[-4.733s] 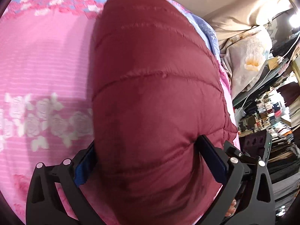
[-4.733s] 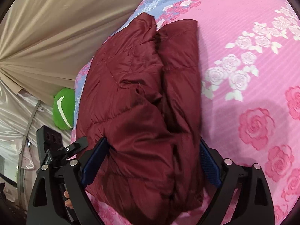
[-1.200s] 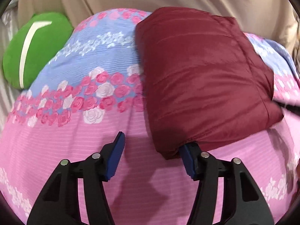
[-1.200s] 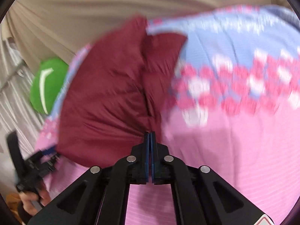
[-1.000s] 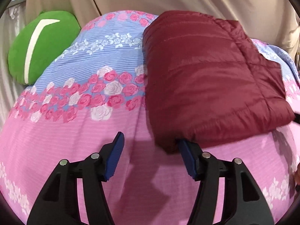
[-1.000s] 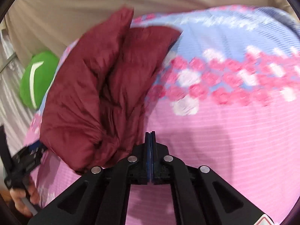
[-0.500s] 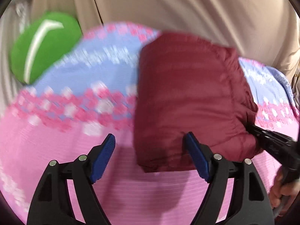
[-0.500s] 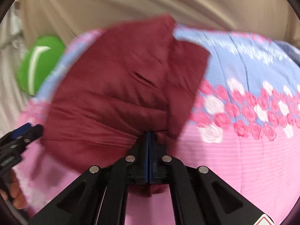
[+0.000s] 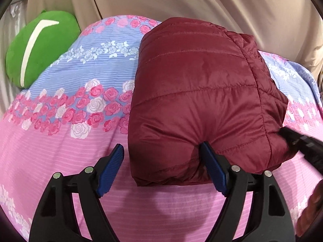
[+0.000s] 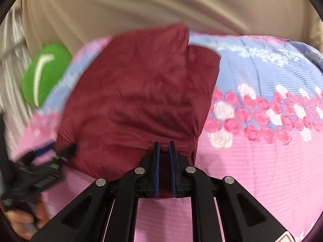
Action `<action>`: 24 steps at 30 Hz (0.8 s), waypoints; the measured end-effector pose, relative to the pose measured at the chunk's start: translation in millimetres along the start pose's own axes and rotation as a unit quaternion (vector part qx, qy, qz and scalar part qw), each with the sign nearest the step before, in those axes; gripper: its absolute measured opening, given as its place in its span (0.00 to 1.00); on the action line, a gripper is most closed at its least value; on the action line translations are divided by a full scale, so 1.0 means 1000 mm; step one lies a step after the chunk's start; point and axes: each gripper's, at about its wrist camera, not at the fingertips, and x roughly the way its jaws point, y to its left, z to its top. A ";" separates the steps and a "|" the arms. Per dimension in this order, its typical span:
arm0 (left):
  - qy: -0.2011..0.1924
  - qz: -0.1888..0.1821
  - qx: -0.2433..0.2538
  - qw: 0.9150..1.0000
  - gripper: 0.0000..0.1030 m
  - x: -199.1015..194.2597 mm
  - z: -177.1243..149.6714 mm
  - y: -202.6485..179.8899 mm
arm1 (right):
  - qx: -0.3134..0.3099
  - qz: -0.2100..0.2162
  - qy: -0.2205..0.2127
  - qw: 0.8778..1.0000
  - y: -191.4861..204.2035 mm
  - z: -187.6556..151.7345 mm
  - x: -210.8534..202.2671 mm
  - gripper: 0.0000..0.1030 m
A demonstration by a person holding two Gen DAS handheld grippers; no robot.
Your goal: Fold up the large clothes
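A folded maroon puffer jacket [image 9: 197,100] lies flat on the pink and blue rose-print bedspread [image 9: 60,151]. My left gripper [image 9: 161,167] stands open at its near left corner. The corner sits between the fingers: the right pad dents the near edge and the left pad is clear of the cloth. In the right wrist view the jacket [image 10: 137,100] is blurred. My right gripper [image 10: 164,157] is at its near edge, its jaws opening by a narrow gap that maroon fabric still fills. The right gripper [image 9: 302,143] shows black at the jacket's right corner.
A green cushion [image 9: 38,46] with a white stripe rests at the bed's far left. A beige curtain [image 9: 181,0] hangs behind the bed. The left gripper [image 10: 46,157] and the hand [image 10: 18,219] holding it appear blurred at the lower left of the right wrist view.
The left jaws have spread wider and now straddle the jacket's near left corner. The right jaws, fully shut before, have parted slightly at the jacket's near edge.
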 end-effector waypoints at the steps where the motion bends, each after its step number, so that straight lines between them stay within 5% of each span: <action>1: -0.002 0.003 0.004 1.000 0.74 -0.003 -0.001 -0.002 | 0.001 -0.004 0.005 1.000 -0.001 -0.003 0.005 0.11; 5: -0.018 0.011 0.013 1.000 0.77 -0.017 -0.007 -0.006 | 0.022 -0.009 -0.002 1.000 -0.004 -0.002 -0.015 0.15; 7: -0.026 0.013 0.018 0.999 0.82 -0.024 -0.012 -0.009 | 0.018 -0.018 -0.018 1.000 -0.005 -0.005 -0.026 0.37; 13: -0.035 0.010 0.017 0.999 0.91 -0.044 -0.042 -0.022 | -0.002 -0.058 -0.035 0.998 0.005 -0.047 -0.053 0.58; 24: -0.029 0.023 0.005 0.999 0.91 -0.057 -0.086 -0.033 | -0.008 -0.084 -0.017 0.996 0.012 -0.098 -0.061 0.69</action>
